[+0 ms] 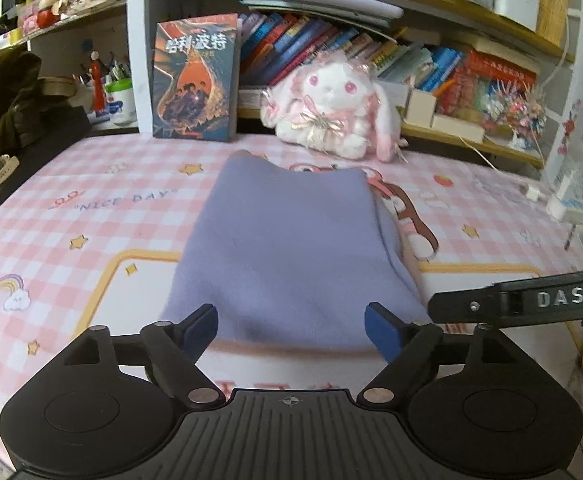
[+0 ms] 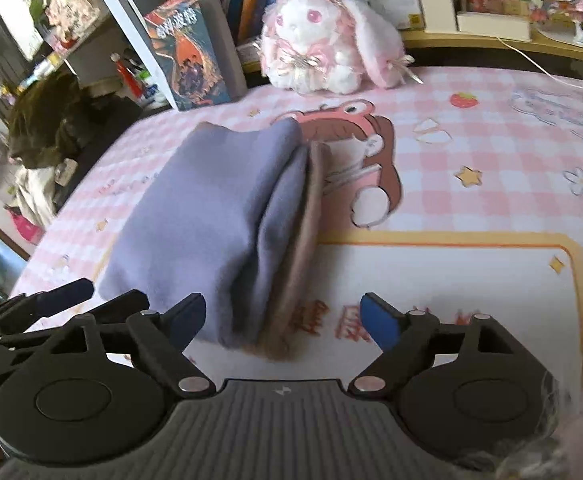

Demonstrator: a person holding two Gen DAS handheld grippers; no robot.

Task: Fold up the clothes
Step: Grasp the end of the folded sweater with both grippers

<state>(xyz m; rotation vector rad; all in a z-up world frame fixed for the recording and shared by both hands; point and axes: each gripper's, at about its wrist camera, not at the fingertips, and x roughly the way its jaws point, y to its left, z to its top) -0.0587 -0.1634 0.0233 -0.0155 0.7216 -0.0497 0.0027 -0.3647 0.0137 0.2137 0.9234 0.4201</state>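
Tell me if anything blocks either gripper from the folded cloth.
Nothing visible does. The folded cloth lies on bare mat directly ahead of the open left gripper and right gripper; the plush rabbit sits beyond it.

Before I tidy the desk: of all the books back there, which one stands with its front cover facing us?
The dark illustrated book standing on the pink checked cloth, left of the plush rabbit. The shelf books behind show only spines.

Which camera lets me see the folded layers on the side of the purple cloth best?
The right wrist view. There the purple cloth shows its right edge, where stacked purple layers and a brownish lining are visible. The left wrist view shows the cloth mostly from above as one smooth flat top, its side layers barely seen.
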